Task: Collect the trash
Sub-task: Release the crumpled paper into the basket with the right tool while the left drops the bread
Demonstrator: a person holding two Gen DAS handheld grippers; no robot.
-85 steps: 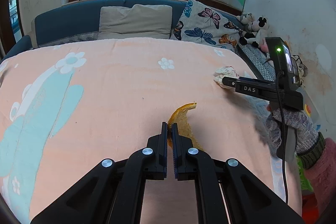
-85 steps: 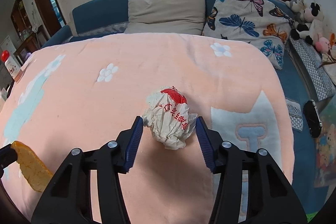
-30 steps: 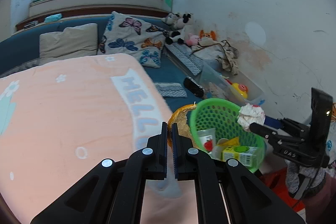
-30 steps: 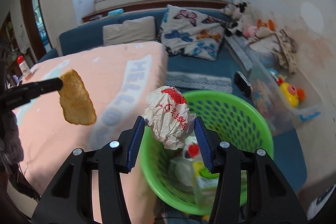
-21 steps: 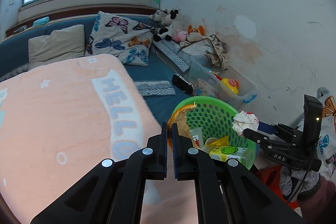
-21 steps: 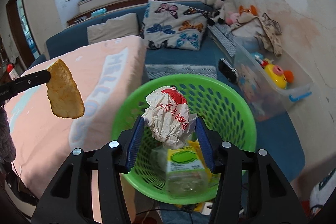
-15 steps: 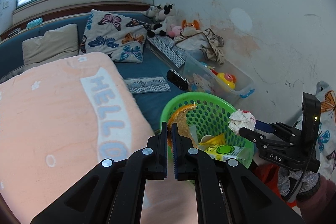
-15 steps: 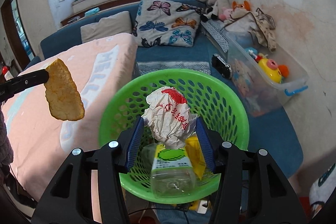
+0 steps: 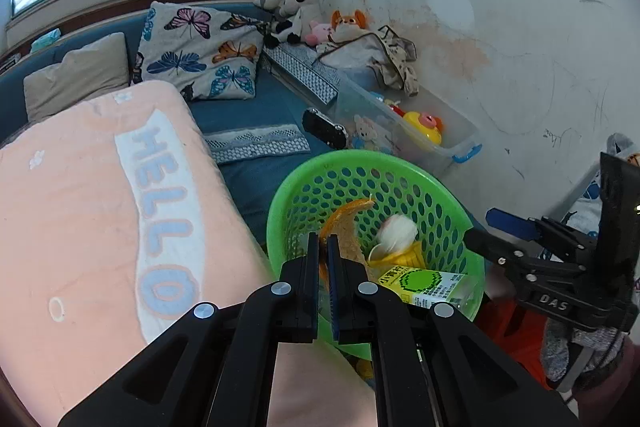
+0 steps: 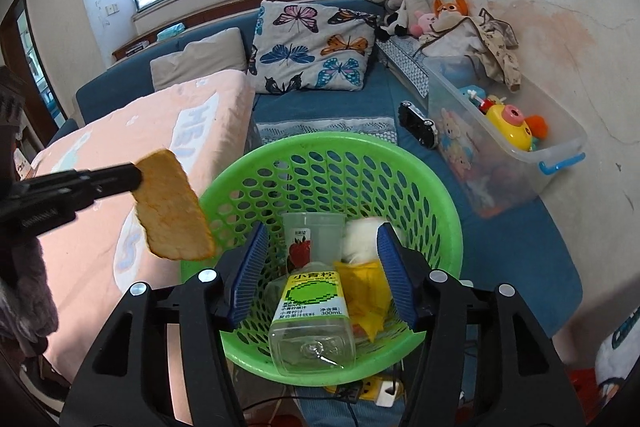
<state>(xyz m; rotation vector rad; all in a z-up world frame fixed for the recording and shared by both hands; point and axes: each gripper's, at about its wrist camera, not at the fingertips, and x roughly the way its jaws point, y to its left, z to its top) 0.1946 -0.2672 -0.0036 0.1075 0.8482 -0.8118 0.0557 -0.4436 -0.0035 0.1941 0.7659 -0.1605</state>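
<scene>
The right gripper (image 10: 320, 267) has just been opening, its jaws now spread with nothing pressed between them, while the left gripper (image 9: 323, 261) stays clamped on the slice of toast (image 10: 172, 207) over the basket's near rim. The crumpled paper wrapper (image 10: 362, 235), held half a second ago, now lies inside the green basket (image 10: 400, 163). It rests beside a clear plastic cup (image 10: 312, 231), a yellow wrapper (image 10: 368, 283) and a green-labelled bottle (image 10: 312, 311), with the peach "HELLO" blanket (image 9: 80, 187) just left of the basket.

Blue bed (image 10: 500, 239) under peach blanket (image 9: 80, 207), pillows (image 10: 316, 47)
</scene>
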